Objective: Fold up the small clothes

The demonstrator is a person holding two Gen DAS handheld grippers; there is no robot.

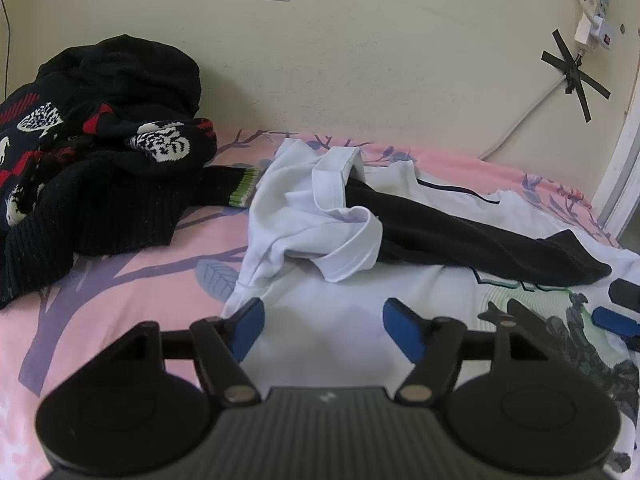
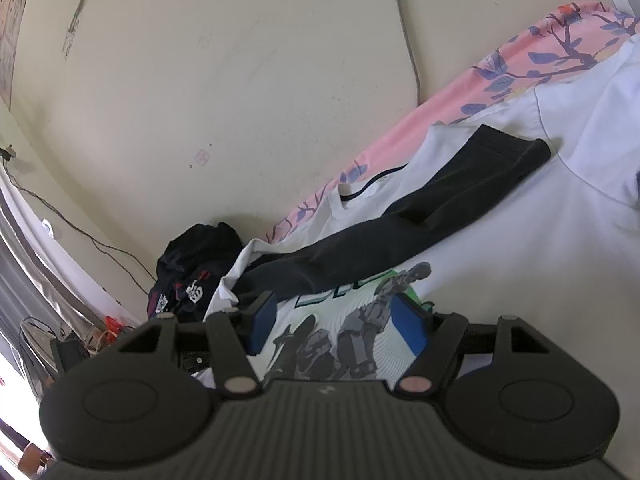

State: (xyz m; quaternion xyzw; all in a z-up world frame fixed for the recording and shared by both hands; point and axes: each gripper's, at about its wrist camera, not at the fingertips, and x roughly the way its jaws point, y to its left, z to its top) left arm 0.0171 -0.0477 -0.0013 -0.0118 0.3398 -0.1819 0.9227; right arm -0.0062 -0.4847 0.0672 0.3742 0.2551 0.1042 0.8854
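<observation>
Pre-grasp step: left tongs (image 1: pixel 323 330) and right tongs (image 2: pixel 334 326), both wide and empty, over the white T-shirt (image 1: pixel 340 300); next, clearing the black garment (image 1: pixel 460 236) lying across it.

Two black two-finger grippers with blue pads are in view: the left gripper (image 1: pixel 323 326) and the right gripper (image 2: pixel 334 322). One white printed T-shirt (image 1: pixel 360 304) lies on one pink bedsheet with purple branches (image 1: pixel 132 292). One long black garment (image 1: pixel 460 236) crosses it. One dark knitted sweater with red and white patterns (image 1: pixel 92 160) sits heaped. One white power strip (image 1: pixel 596 20) hangs on the wall.
</observation>
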